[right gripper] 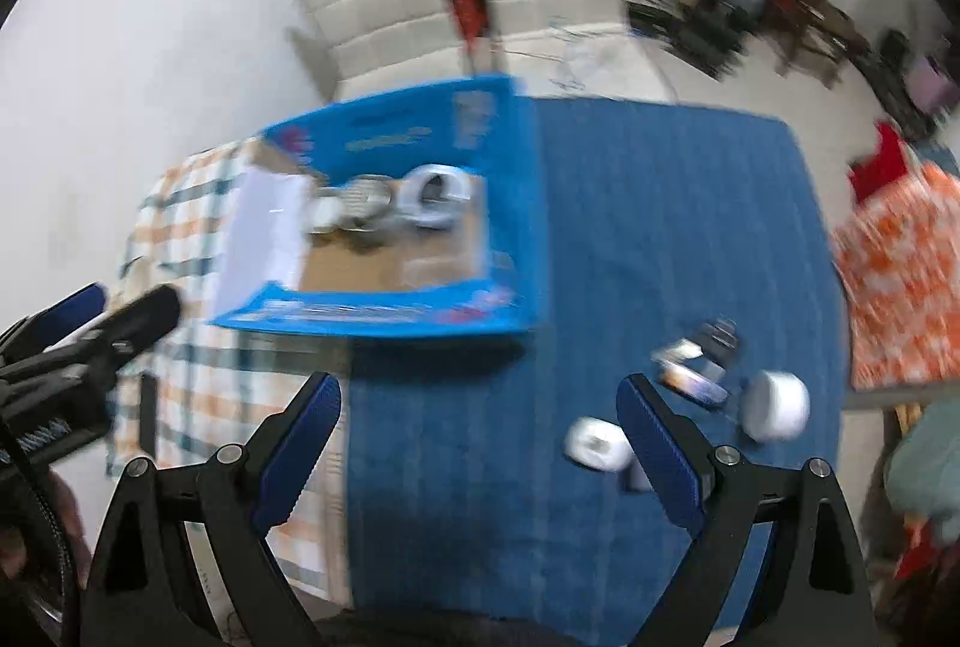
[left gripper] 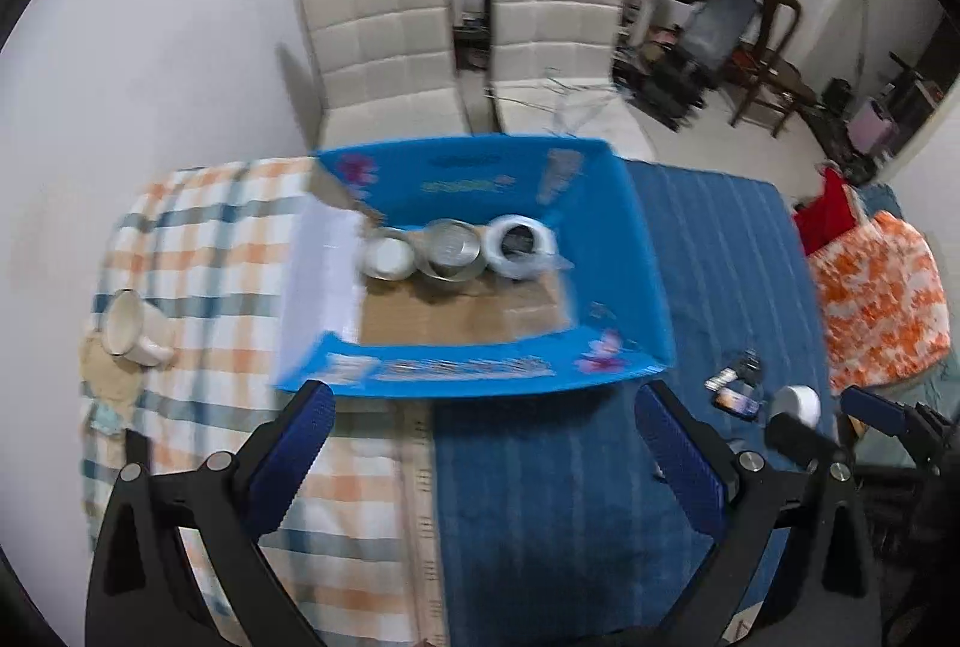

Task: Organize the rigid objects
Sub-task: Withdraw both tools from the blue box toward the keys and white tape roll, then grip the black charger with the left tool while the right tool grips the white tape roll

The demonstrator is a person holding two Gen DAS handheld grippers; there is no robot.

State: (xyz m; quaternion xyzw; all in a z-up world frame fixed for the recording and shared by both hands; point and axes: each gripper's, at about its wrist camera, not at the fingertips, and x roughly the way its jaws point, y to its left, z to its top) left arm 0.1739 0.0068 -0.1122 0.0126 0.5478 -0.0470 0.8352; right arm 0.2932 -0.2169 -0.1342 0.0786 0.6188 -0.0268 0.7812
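An open blue cardboard box (left gripper: 636, 251) stands on the bed and holds a white-lidded jar (left gripper: 389, 255), a metal tin (left gripper: 451, 251) and a white tape roll (left gripper: 519, 246) along its far wall. My left gripper (left gripper: 483, 437) is open and empty just in front of the box. A white mug (left gripper: 133, 330) lies on its side on the checked cloth at left. In the right wrist view my right gripper (right gripper: 480, 425) is open and empty. A white round object (right gripper: 599, 444) and a white tape roll (right gripper: 775, 404) lie by its right finger. The box (right gripper: 528, 227) is ahead on the left.
A blue blanket (left gripper: 708, 287) covers the right half of the bed, a checked cloth (left gripper: 204, 239) the left. Small dark items (left gripper: 737, 389) lie on the blanket. An orange patterned cloth (left gripper: 882, 299) is at right. Two white chairs (left gripper: 384, 47) stand behind.
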